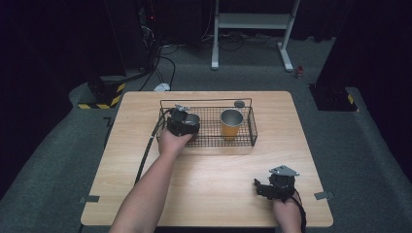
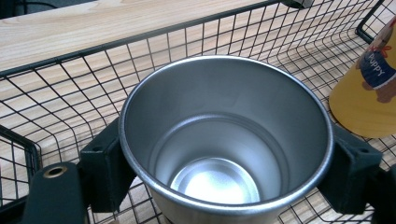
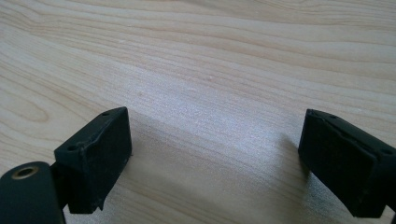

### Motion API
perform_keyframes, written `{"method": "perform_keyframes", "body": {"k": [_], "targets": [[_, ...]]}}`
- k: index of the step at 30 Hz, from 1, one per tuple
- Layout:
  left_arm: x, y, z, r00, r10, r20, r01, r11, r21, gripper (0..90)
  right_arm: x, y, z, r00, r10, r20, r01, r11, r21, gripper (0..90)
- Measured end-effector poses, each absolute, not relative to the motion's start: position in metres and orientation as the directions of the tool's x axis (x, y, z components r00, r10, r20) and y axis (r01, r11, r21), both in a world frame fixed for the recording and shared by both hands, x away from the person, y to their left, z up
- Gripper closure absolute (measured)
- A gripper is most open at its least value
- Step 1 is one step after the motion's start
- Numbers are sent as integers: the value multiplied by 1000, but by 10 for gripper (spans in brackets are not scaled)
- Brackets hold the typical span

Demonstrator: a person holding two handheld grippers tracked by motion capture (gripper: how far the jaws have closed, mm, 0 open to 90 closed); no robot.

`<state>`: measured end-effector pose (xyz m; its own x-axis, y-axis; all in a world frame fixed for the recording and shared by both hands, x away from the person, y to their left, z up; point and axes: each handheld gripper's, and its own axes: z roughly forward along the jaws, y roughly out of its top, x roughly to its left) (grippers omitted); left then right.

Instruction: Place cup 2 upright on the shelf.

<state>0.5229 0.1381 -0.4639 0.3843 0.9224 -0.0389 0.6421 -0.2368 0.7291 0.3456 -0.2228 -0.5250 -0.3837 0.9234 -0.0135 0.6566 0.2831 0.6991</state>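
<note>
1. Two cups sit in the wire basket (image 1: 252,127) at the far half of the desk (image 1: 214,179): a bare steel cup (image 2: 224,144) toward nine o'clock in the basket, and a yellow cup (image 1: 231,124) just past its centre toward three o'clock. The two stand near each other but apart.
2. The left claw (image 1: 187,124) is clamped on the steel cup, one black pad on each side of the wall just under the rim. In the left gripper view the cup stands upright and empty.
3. The right claw (image 1: 266,188) rests low over bare desk at about five o'clock, jaws spread wide with nothing between them.
4. I'd judge the steel cup light and stiff, since it is thin-walled and hollow. It should not give under the pads.
5. Its smooth, polished and tapered wall looks slippery. A hold high under the rolled rim, as now, seems safest, because the lip can catch the pads if the cup slides.
6. Lifting straight up looks wise. The basket's mesh wall stands close behind the cup at twelve o'clock, and the yellow cup is near at three.
</note>
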Motion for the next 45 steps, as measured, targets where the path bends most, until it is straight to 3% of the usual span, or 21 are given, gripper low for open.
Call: {"method": "perform_keyframes", "body": {"k": [35, 45], "targets": [[522, 140, -468, 393, 919, -25, 676, -270, 686, 177, 345, -223, -525, -385, 923, -13, 655, 284, 700, 94], [522, 144, -472, 387, 921, -32, 694, -269, 668, 122, 346, -223, -525, -386, 922, -15, 654, 285, 701, 94]]}}
